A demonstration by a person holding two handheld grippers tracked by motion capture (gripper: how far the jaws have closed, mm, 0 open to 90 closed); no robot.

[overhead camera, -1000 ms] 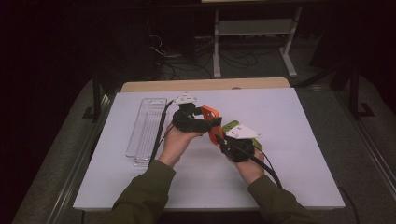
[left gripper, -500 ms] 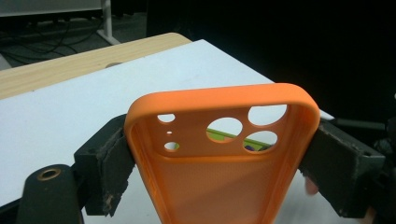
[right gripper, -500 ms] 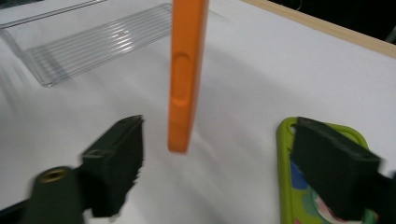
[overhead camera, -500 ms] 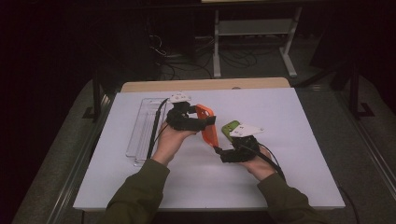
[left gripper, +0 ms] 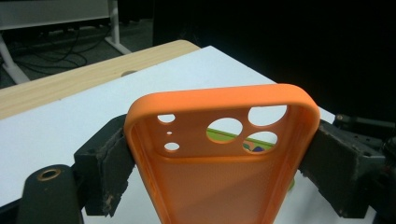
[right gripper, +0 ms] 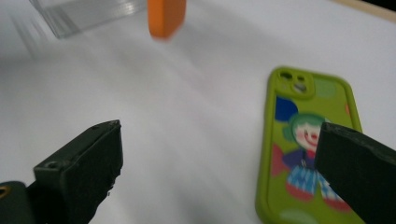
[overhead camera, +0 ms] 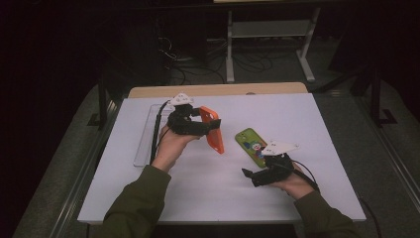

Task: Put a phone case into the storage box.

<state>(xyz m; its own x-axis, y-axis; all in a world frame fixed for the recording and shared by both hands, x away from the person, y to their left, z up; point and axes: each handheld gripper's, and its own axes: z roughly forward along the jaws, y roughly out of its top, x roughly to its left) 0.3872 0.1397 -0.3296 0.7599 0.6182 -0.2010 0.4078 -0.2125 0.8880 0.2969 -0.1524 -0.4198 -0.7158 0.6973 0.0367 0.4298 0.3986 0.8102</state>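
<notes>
While no writing shows on either, the orange case [left gripper: 219,163], soft matte rubber with round lens holes, sits clamped edgewise in the left gripper [overhead camera: 190,124] above the white table [overhead camera: 322,119]. The right gripper [right gripper: 219,172] gapes wide, empty, beside the glossy green cartoon-printed case [overhead camera: 253,146] lying flat.

My left gripper [overhead camera: 210,126] is holding the orange rubber phone case [overhead camera: 212,129] up, left of the green cartoon phone case [overhead camera: 251,146] lying on the white table [overhead camera: 317,129]; the clear plastic tray [overhead camera: 144,144] is sitting farther left.

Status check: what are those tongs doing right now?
Left tongs shut on orange case. Right tongs open, empty. Green phone flat on table, unobstructed.
</notes>
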